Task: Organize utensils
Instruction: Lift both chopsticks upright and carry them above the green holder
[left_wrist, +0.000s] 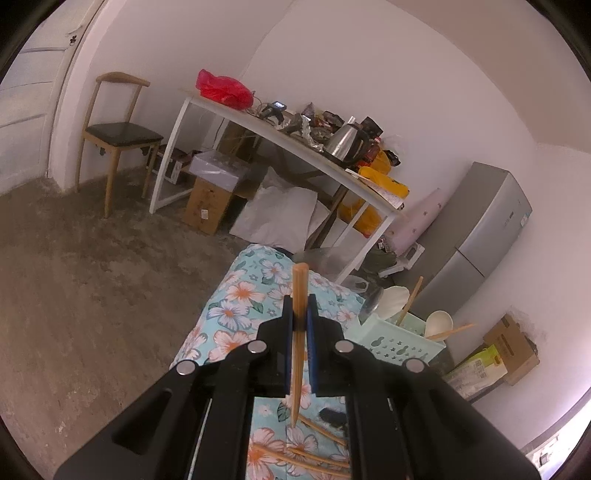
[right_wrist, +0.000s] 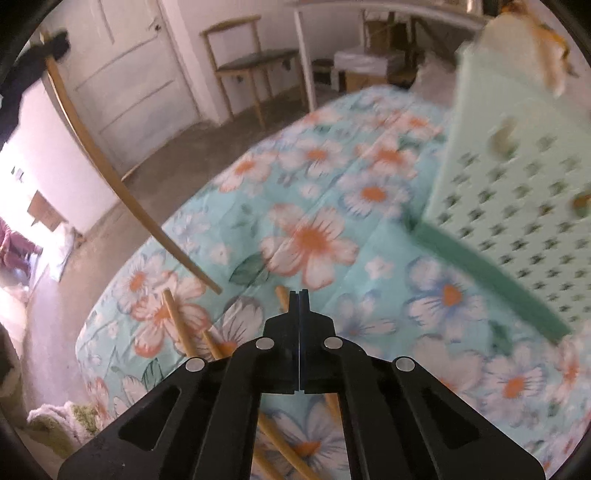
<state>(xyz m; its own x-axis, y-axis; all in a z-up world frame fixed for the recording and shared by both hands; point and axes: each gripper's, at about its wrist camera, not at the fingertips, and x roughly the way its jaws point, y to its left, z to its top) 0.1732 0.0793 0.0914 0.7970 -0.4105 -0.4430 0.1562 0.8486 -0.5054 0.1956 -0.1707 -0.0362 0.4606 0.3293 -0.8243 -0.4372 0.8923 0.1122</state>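
Left tongs (left_wrist: 300, 310) clamped on a wooden chopstick (left_wrist: 298, 332) — held upright above the floral surface (left_wrist: 236, 295). Mint utensil basket (left_wrist: 399, 336) just right of them. Right tongs (right_wrist: 299, 295) pressed shut, empty — loose chopsticks (right_wrist: 177, 325) lay beneath, to their left.

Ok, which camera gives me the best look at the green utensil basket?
Left wrist: the green basket appears whole and sharp, with spoons and chopsticks inside. Right wrist shows only its perforated side wall, close up and blurred.
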